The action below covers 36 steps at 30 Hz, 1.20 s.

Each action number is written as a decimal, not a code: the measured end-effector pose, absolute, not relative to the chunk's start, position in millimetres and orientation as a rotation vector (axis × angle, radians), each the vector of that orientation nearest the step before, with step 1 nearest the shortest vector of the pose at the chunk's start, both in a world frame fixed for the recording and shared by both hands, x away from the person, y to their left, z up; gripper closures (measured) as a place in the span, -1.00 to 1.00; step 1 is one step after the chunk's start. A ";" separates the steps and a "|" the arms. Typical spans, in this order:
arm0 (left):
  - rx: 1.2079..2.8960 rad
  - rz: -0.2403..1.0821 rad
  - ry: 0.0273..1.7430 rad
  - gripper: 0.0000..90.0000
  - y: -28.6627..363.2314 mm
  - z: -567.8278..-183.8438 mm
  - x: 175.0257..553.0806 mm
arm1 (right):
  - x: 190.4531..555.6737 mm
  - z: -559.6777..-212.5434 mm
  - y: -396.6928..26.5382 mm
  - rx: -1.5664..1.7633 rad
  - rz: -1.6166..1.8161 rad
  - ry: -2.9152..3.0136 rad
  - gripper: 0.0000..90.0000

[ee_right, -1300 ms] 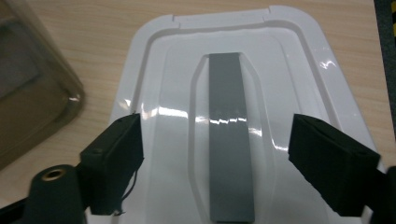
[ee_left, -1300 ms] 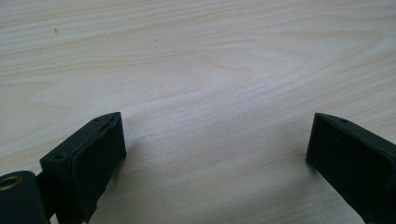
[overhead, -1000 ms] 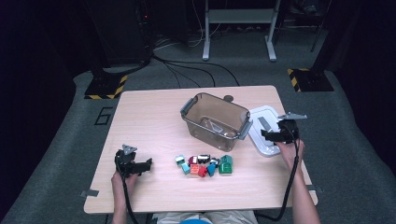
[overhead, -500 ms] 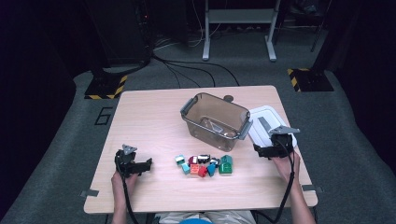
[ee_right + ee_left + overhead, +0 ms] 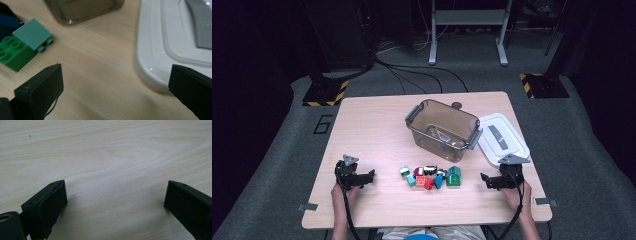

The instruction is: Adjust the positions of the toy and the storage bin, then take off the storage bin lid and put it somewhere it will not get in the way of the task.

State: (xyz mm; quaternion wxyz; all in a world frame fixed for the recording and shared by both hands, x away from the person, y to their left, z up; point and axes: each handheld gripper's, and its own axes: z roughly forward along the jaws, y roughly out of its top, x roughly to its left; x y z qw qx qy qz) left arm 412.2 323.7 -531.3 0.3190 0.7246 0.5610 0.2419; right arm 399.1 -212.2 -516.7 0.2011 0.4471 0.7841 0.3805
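We see both tongs wide and holding nothing: left tongs (image 5: 371, 176) over bare bench (image 5: 372, 125), right tongs (image 5: 484, 178) between blocks (image 5: 431, 176) and white lid (image 5: 503, 137). Bin (image 5: 443, 129) sits open behind. We judge loading not yet begun; next, reach a block.

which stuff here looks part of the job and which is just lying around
Likely the job (none stated):
- toy bricks
- clear bin
- white lid
- left gripper and right gripper, both open

Just around:
- floor cables
- metal stand
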 end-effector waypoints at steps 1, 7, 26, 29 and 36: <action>1.905 0.636 1.475 -0.91 323.7 -531.3 412.2 | 397.6 -517.9 -211.2 1.238 1.064 2.200 -1.00; 1.905 0.636 1.476 -0.91 323.7 -531.3 412.2 | 386.4 -524.5 -201.0 1.173 1.082 2.277 -1.00; 1.901 0.635 1.485 -0.90 323.1 -531.2 411.5 | 387.8 -529.0 -192.0 1.128 0.984 2.375 -1.00; 1.909 0.635 1.481 -0.90 323.5 -531.0 411.0 | 387.9 -529.1 -191.9 1.127 0.983 2.374 -1.00; 1.998 0.573 1.378 -1.00 321.9 -529.7 406.1 | 388.0 -529.0 -191.8 1.133 0.982 2.370 -1.00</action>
